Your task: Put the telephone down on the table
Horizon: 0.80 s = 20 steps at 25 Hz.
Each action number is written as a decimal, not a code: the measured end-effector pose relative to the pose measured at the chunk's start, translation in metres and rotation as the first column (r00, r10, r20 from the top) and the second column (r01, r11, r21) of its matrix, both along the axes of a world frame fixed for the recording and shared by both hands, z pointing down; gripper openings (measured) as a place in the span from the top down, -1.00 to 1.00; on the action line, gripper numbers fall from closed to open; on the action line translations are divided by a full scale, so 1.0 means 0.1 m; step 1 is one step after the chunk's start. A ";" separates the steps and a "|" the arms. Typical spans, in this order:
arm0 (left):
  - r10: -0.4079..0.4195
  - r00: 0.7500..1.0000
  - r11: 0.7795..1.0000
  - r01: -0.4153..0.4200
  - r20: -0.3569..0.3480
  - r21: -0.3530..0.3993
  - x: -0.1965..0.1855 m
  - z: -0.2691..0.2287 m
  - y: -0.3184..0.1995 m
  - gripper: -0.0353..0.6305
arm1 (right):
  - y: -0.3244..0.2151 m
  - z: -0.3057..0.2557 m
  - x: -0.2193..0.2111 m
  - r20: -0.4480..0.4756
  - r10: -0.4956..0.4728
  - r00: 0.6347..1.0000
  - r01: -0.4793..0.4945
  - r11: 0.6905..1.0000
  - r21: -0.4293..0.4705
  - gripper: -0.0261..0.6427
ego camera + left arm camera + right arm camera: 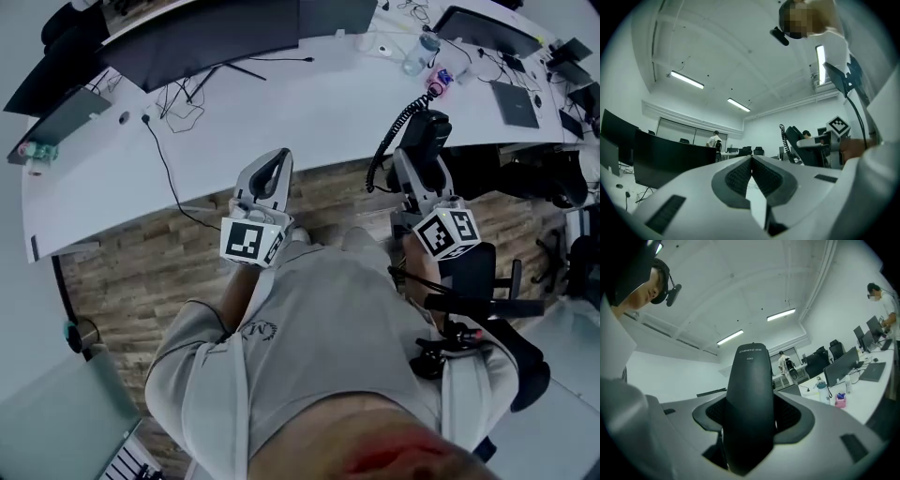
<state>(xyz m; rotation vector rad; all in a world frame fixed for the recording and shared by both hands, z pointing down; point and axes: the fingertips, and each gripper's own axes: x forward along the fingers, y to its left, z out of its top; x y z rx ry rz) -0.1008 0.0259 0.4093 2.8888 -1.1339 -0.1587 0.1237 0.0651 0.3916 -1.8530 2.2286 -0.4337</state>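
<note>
Black telephone (750, 399) w/ coiled cord (386, 141): clamped in right gripper (424, 161), at table (281, 112) near edge. Left gripper (277, 164): jaws together, nothing betw.

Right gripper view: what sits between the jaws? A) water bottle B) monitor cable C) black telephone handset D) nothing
C: the black telephone handset stands clamped between the jaws of the right gripper, and the head view shows its coiled cord trailing from it.
</note>
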 end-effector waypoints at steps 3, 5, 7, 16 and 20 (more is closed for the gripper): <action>0.055 0.998 0.998 -0.056 0.035 0.019 0.03 0.11 -0.22 0.86 | -0.09 0.04 -0.04 -0.003 0.048 0.999 -0.048 0.999 -0.014 0.09; 0.095 0.995 0.995 -0.096 0.033 0.020 0.08 0.15 -0.27 0.86 | -0.13 0.08 -0.07 -0.016 0.064 0.998 -0.064 0.997 -0.037 0.09; 0.131 0.991 0.991 -0.131 0.014 0.000 0.15 0.20 -0.31 0.86 | -0.18 0.11 -0.08 -0.018 0.074 0.997 -0.075 0.996 -0.057 0.09; 0.207 0.978 0.978 -0.207 -0.022 -0.019 0.35 0.24 -0.35 0.86 | -0.66 0.24 -0.14 -0.055 0.049 0.997 -0.053 0.995 -0.080 0.09; 0.142 0.990 0.989 -0.142 -0.003 -0.041 0.23 0.30 -0.57 0.86 | -1.00 0.29 -0.30 -0.034 -0.024 0.999 0.022 0.997 -0.080 0.09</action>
